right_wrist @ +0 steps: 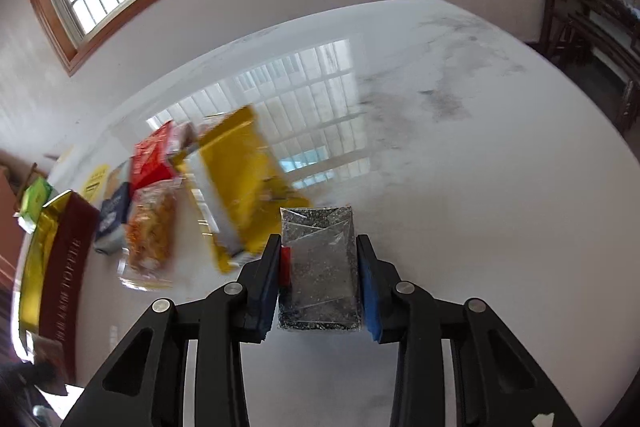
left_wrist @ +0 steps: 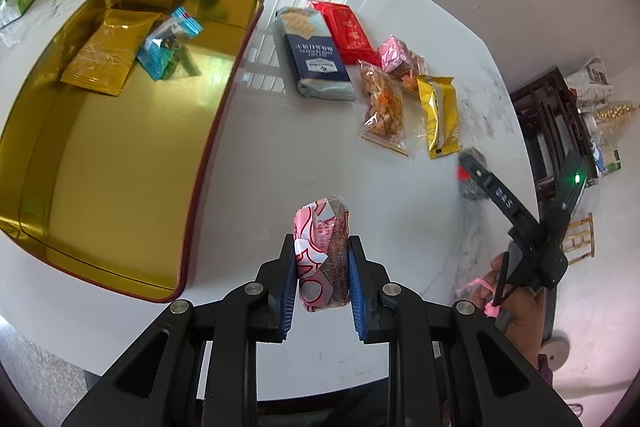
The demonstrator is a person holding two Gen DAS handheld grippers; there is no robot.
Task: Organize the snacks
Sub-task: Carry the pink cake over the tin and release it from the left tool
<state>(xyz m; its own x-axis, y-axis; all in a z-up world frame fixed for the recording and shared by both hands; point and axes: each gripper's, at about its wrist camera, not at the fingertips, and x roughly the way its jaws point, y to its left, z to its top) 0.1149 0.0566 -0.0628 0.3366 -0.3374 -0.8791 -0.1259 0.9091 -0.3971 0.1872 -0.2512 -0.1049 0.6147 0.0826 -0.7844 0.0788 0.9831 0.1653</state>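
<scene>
We've got the left claw (left_wrist: 322,269) clamped on a pink-and-white wrapped snack (left_wrist: 322,259), its blue pads pressed on both flanks. The packet's long axis runs straight out ahead along the fingers, its free end poking past the tips and clear of the white counter (left_wrist: 280,155).

Over on the right, the right claw (right_wrist: 318,273) pinches a dark speckled bar in clear wrap (right_wrist: 320,267), long axis also pointing forward between the fingers, close over the counter.

Now the relation that matters: from the left claw, the open gold tin (left_wrist: 224,99) lies ahead and off to the left, near rim close by, long side running away from us. We reckon the left claw is the nearer one for the drop. Inside at the far end sit a gold sachet (left_wrist: 102,55) and a blue-wrapped sweet (left_wrist: 168,43), touching.

Farther ahead and right, the loose snacks wait in a cluster: a navy cracker pack (left_wrist: 320,59), a red packet (left_wrist: 348,31), a gold packet (left_wrist: 438,115).
</scene>
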